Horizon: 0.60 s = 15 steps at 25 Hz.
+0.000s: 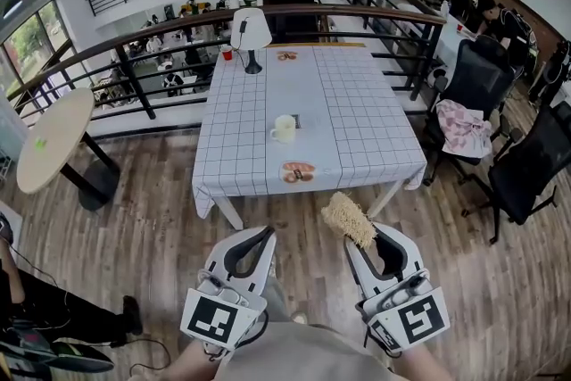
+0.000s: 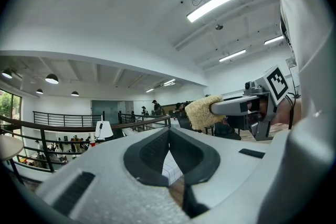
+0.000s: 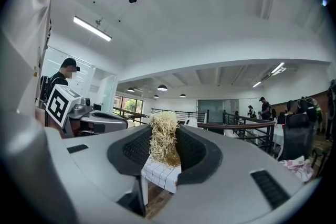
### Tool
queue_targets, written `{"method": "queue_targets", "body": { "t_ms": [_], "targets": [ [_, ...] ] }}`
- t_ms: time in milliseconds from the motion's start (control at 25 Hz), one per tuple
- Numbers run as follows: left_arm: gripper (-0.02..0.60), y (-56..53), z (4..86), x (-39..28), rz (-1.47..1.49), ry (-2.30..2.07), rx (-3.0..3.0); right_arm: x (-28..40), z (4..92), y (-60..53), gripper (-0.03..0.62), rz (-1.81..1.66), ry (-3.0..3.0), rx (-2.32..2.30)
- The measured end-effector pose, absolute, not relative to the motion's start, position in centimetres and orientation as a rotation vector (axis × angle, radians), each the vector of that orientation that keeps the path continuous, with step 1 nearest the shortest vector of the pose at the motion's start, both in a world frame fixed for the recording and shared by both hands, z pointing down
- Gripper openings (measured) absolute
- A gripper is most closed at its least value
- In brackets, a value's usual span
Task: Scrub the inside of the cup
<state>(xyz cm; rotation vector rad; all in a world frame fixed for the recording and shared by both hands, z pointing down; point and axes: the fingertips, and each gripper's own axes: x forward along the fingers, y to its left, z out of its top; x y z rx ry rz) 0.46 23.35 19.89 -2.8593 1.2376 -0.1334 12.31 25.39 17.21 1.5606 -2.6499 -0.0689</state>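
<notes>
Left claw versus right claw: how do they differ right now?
The right claw is shut on a straw-coloured scrubber; the left claw is shut on nothing. The right claw's pads frame fibres; the left claw's pads frame an empty gap. Both hover short of the table, pointing towards the cup.

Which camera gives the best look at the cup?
The head view: the white cup stands in full sight on the checked table. Neither gripper view shows it, only a sliver of that table.

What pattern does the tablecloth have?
Tablecloth: white with a dark grid, best in head view.
</notes>
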Motion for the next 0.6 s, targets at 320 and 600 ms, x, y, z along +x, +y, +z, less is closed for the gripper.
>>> {"method": "queue_targets", "body": {
  "t_ms": [320,600],
  "targets": [
    [0.014,22.0,20.6,0.1,-0.13,1.236,-2.853,11.6,18.0,24.0,0.12,-0.077,-2.663,1.528],
    [0.014,18.9,22.1,-0.4,-0.136,1.257,-2.866,11.0,19.0,21.5,0.12,-0.068,-2.645,1.502]
  ]
}}
